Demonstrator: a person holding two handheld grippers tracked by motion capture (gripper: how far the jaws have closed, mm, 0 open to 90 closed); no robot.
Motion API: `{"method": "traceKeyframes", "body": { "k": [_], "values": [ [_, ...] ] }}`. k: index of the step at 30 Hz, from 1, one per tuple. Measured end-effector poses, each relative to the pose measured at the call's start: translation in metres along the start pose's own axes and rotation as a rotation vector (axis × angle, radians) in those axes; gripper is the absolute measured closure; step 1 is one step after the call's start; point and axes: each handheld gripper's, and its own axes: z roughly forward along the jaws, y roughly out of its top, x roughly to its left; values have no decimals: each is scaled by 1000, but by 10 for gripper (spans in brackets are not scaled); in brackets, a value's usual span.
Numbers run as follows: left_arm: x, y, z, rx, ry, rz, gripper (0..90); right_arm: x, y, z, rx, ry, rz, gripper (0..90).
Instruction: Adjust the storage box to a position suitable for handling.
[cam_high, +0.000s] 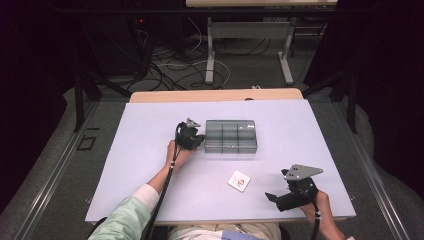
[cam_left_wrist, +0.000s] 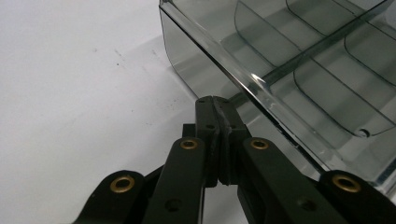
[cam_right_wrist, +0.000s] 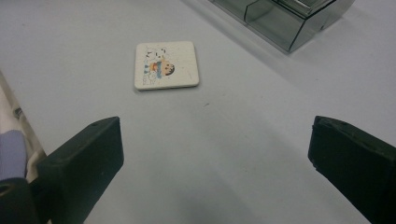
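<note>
A smoky clear compartment box (cam_high: 230, 149) lies with its lid down in the middle of the white table. My left gripper (cam_high: 201, 140) is at the box's left end, jaws shut with nothing seen between them. In the left gripper view its tips (cam_left_wrist: 215, 106) sit right beside the box (cam_left_wrist: 187, 60), under the lid's edge; I cannot tell whether they touch. A small square white tile with a cartoon picture (cam_high: 239, 180) lies flat near the front edge. My right gripper (cam_high: 270, 196) stands open to the tile's right. In the right gripper view the tile (cam_right_wrist: 166, 65) lies ahead of the wide-apart jaws (cam_right_wrist: 215, 140), apart from them.
The white sheet (cam_high: 150, 150) covers the table, with a wooden edge at the back. The table's front edge runs just under my right hand. A corner of the box (cam_right_wrist: 273, 23) shows in the right gripper view. Cables and a desk frame lie on the floor behind.
</note>
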Motion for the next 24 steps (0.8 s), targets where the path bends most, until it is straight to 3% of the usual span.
{"method": "traceKeyframes", "body": {
  "k": [1,11,19,24],
  "values": [
    [-2,0,0,-7,3,-13,900,0,0,0,0,0,0,29],
    [-4,0,1,-18,3,4,899,0,0,0,2,-1,-1,30],
    [-4,-1,-4,-15,5,4,808,1,0,-1,18,2,14,30],
    [-2,-4,-9,11,22,1,669,1,0,-1,1,-4,3,31]
  ]
}}
